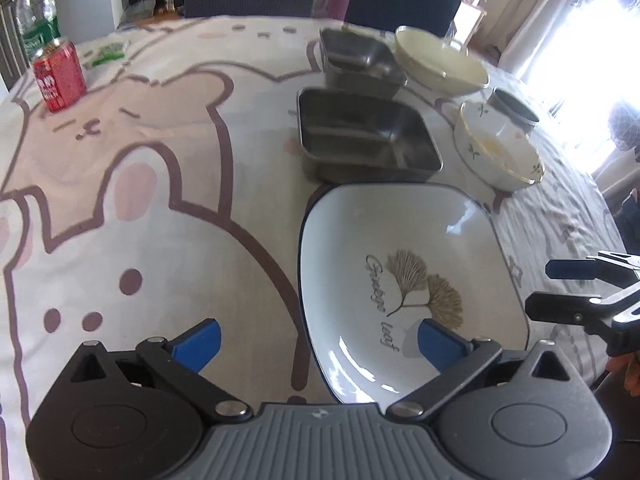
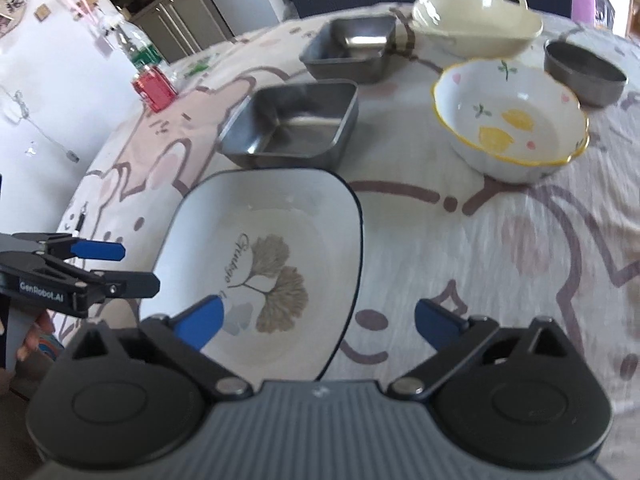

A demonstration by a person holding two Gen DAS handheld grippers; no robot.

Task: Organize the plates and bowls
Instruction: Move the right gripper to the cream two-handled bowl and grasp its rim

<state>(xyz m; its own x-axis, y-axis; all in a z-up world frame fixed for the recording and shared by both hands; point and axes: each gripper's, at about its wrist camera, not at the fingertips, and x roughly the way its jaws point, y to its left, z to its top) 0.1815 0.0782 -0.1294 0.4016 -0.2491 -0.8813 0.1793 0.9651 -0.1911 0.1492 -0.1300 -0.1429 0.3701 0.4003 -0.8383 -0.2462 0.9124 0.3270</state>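
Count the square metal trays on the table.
2: near tray just behind the leaf plate; far tray behind it, beside the cream bowl, with something metallic inside, possibly a third.

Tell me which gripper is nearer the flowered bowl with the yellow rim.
Right. The right gripper hangs open over the square plate's right edge, on the flowered bowl's side; the left gripper hangs open over the plate's opposite edge, farther away.

I see a white square plate (image 1: 400,280) with a dark blue rim and brown ginkgo leaves. The tablecloth (image 1: 160,160) is cream with pink-cheeked cartoon bunnies outlined in brown. A white bowl (image 2: 510,120) has a yellow rim and yellow lemons. The can (image 1: 59,76) is red. My gripper fingers (image 1: 200,342) are blue.
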